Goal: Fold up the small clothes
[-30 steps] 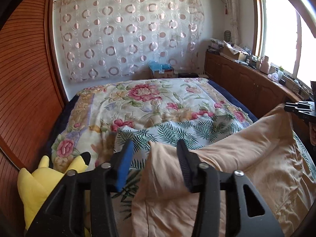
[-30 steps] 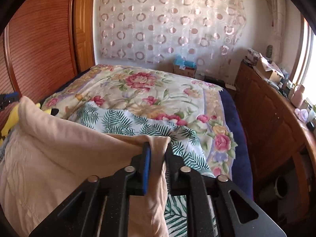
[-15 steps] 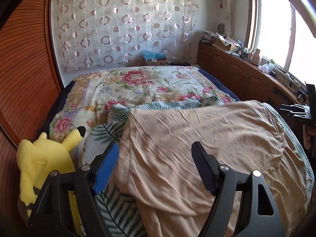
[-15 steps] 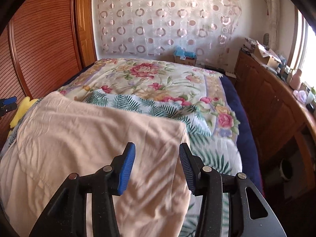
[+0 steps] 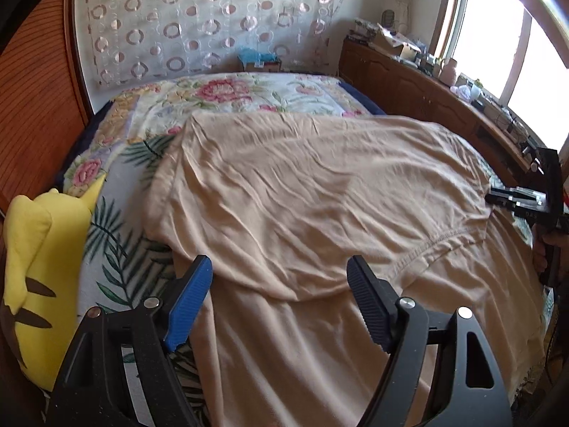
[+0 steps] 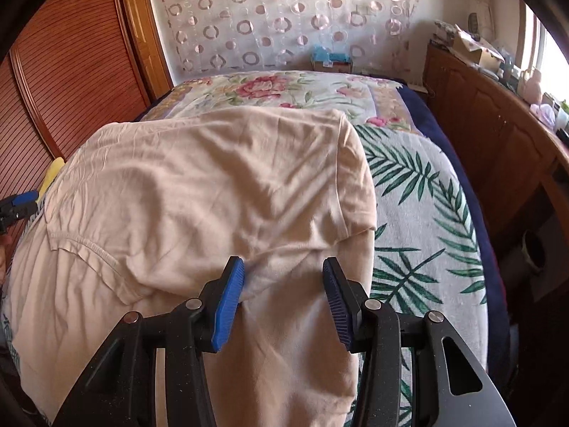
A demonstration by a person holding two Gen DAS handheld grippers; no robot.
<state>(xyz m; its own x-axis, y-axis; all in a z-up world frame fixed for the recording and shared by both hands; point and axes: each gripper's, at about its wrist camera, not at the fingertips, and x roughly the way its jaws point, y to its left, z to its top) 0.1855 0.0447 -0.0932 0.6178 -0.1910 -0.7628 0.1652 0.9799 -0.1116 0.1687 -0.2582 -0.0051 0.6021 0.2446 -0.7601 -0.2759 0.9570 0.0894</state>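
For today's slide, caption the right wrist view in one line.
Open right gripper above a folded peach cotton garment on the palm-leaf bedspread.

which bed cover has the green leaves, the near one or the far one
The near cover, lying under the beige garment, has green leaves; the far cover has pink flowers.

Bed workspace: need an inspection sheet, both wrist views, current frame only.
Surface: bed with a palm-leaf blanket over a floral quilt.
Job's things: beige garment spread on the blanket, one layer folded over the lower part, hem seam showing, wrinkled.
Clutter: yellow plush toy at the bed's left edge, beside the garment.
Grippers: left gripper open, above the folded edge, holding nothing; right gripper open, above the garment, holding nothing.
Cables: nothing seen.
Surroundings: circle-patterned curtain on the far wall, wooden cabinet with small items under the window, slatted wooden panel on the left.
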